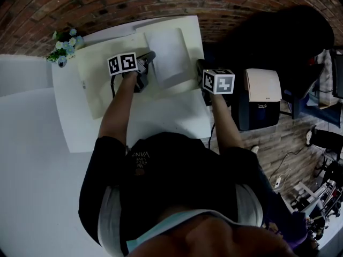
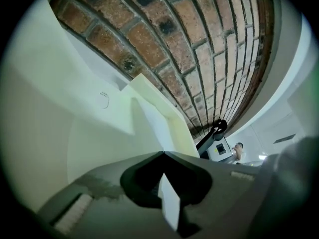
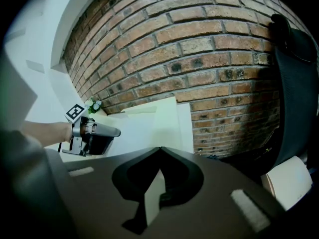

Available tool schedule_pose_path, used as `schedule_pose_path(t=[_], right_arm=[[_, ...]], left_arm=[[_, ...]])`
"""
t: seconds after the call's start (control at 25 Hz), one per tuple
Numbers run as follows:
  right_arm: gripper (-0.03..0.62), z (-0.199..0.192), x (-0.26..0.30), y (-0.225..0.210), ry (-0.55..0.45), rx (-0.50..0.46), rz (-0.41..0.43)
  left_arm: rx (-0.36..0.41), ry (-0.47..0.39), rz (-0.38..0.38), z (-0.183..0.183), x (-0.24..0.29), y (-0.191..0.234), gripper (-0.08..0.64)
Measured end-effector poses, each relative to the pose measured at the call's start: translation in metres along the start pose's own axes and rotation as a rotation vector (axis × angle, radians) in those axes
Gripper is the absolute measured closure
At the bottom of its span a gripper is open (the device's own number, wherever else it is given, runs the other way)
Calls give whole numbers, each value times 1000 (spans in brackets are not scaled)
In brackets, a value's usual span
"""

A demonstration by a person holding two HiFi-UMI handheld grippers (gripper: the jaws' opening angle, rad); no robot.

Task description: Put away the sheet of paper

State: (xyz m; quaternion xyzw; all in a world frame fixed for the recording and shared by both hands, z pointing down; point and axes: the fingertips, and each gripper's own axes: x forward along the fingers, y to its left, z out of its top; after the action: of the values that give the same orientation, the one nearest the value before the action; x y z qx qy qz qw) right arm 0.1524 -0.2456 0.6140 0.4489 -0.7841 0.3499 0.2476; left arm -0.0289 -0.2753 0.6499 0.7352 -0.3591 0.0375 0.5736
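Note:
The white sheet of paper (image 1: 170, 52) sits over the right half of a pale cream folder (image 1: 102, 84) on the white table (image 1: 80, 127). My left gripper (image 1: 151, 55) is shut at the sheet's left edge; in the left gripper view its jaws (image 2: 163, 153) meet, with a thin white strip of paper running in between them. My right gripper (image 1: 199, 66) is at the folder's right edge, jaws together (image 3: 159, 148), with a pale cream sheet (image 3: 167, 118) leading into them. The right gripper view also shows the left gripper (image 3: 117, 132) across the table.
A small bunch of flowers (image 1: 64, 46) stands at the table's far left corner. A brick wall (image 3: 199, 44) runs behind the table. Right of the table stands a dark box with a beige top (image 1: 260, 98), and past it dark clutter and cables on a wooden floor.

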Motion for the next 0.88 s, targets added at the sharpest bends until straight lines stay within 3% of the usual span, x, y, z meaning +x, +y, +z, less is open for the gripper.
schedule_pose_path(t=[0.24,0.36,0.56,0.72,0.88], right_arm=[[594,0,0,-1,0,1,-2],[594,0,0,0,1,-2,-4],[594,0,0,0,-1,-4,-7],[594,-1,0,-1,0,-7,-9],[594,0,0,-1,1,-7,-8]], left_arm=[[70,4,20,2,1,-1,558],[98,-24,40,7,-1,-3,451],[310,-20,116,12,-5,-7,356],[356,-13,153,12,-7,-6,304],[379,-6,160,12,-12,-8,299]])
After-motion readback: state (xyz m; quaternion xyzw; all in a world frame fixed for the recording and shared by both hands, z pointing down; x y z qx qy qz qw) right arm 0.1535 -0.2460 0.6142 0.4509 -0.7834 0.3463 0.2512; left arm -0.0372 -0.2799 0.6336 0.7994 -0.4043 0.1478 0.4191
